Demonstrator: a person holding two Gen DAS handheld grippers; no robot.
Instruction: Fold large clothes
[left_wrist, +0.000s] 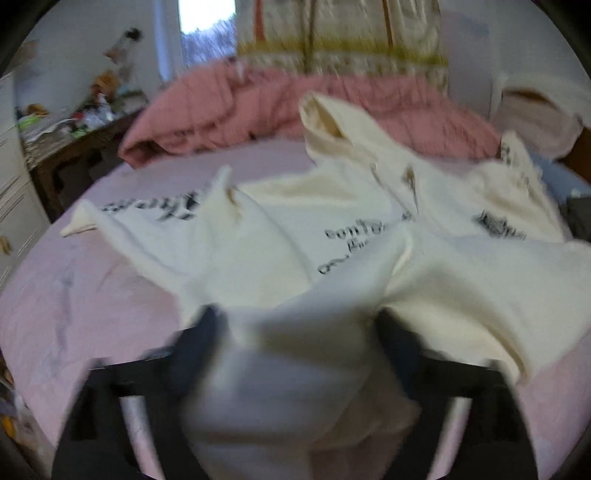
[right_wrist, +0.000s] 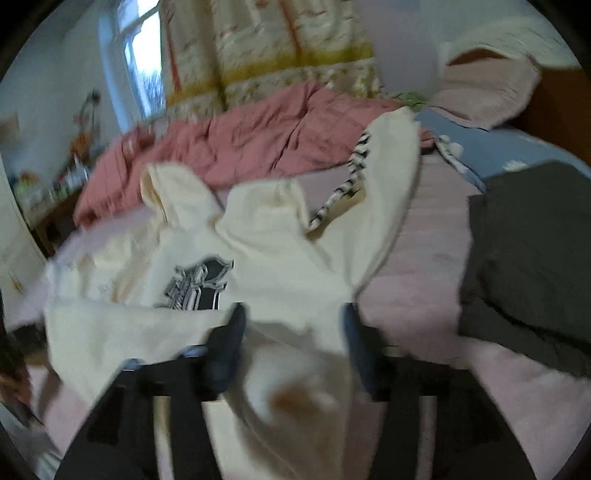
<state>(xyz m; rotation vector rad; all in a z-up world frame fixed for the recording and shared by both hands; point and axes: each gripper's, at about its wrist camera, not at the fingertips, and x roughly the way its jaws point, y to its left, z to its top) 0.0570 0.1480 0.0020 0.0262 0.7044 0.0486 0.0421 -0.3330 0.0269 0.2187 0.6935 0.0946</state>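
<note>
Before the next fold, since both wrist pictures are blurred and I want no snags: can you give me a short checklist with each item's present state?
1. Left tongs open: ok, fingers spread, though cream fabric lies between them.
2. Right tongs open: ok, fabric lies between these too.
3. Cream sweatshirt spread flat: not ok, it is bunched with raised folds.
4. Sleeves laid out: not ok, one sleeve lies askew toward the far side.
5. Dark garment apart from the sweatshirt: ok, pink bedsheet shows between them.
6. Pads free of cloth: cannot tell, too blurred.
</note>
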